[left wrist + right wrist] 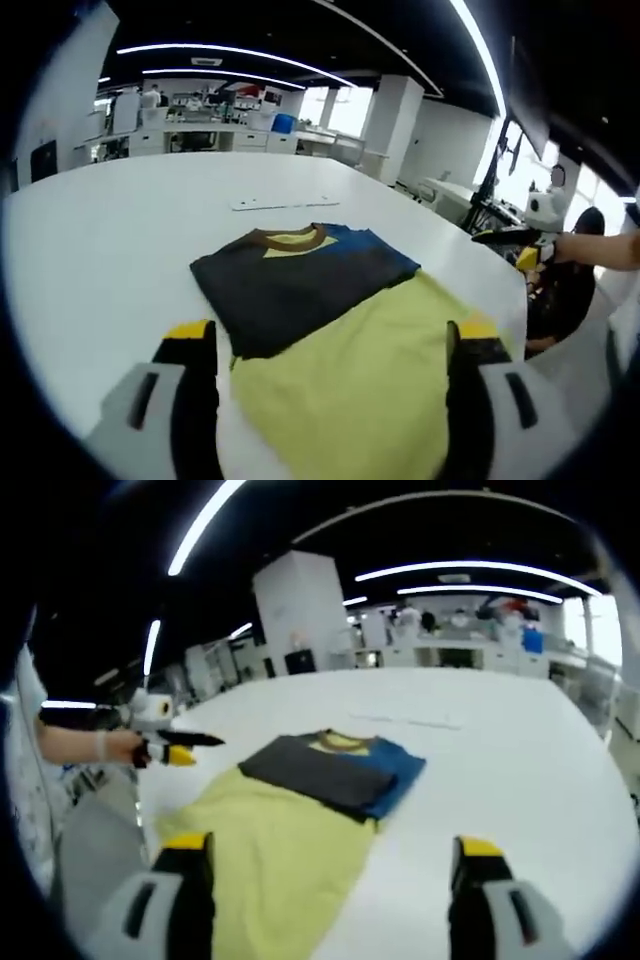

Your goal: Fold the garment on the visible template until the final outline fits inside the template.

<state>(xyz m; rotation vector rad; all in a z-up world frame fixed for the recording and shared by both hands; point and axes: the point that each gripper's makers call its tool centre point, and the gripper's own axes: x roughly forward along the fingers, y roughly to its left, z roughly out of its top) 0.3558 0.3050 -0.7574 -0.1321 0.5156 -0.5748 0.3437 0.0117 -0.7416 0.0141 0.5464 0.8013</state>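
My left gripper (330, 350) is wide open, holding nothing, jaws straddling the yellow lower half of the garment (330, 330) just ahead of me. The dark and blue folded top half lies beyond the jaws, collar (292, 237) farthest out. In this view my other gripper (525, 255) hangs off to the right, past the table (120, 230) edge.

Right gripper (330, 875): also wide open, empty. Garment (300, 810) is ahead, left of centre, my left jaw over the yellow cloth, my right jaw over bare table.

I can't make out the template.

Judgement: next, pinch both yellow hem corners at the near edge, lift together, lay over the dark part, keep edges square, avoid dragging the stack.
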